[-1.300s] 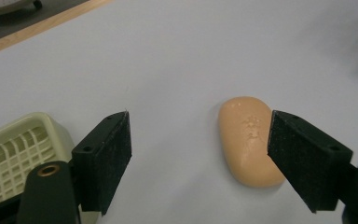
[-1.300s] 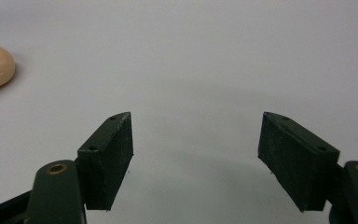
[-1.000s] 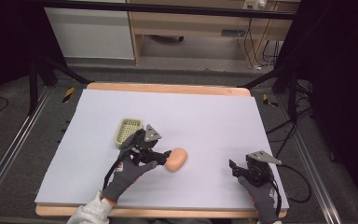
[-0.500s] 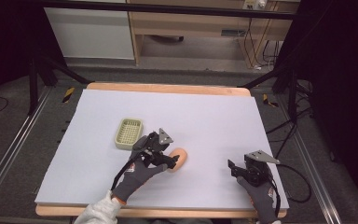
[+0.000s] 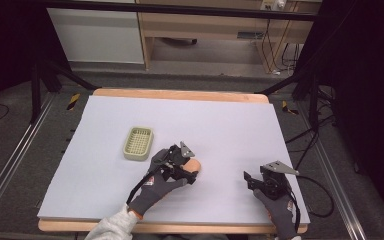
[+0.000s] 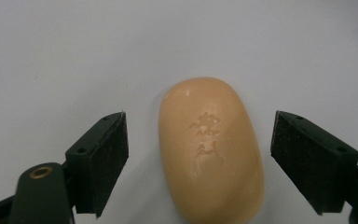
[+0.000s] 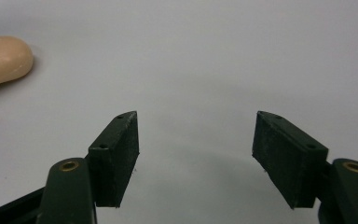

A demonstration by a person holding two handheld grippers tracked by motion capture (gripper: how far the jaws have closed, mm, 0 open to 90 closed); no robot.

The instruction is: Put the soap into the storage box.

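A peach-coloured oval soap bar (image 6: 212, 149) with stamped characters lies flat on the white table sheet. My left gripper (image 6: 200, 158) is open, one jaw on each side of the bar with a gap on both sides. In the high view the left gripper (image 5: 182, 167) sits over the soap bar (image 5: 195, 165) near the table's middle front. My right gripper (image 7: 196, 154) is open over bare sheet, nothing between its jaws; in the high view this right gripper (image 5: 260, 182) rests at the front right. The soap bar (image 7: 2, 60) lies off to its left.
A pale green slotted soap dish (image 5: 138, 143) stands on the sheet left of the left gripper. The white sheet (image 5: 230, 125) covers a wooden table with its front edge close to both hands. A cabinet and cables lie beyond the far edge.
My left gripper has moved forward and right over the soap bar, so the bar now lies between its open jaws. The right gripper has stayed put.
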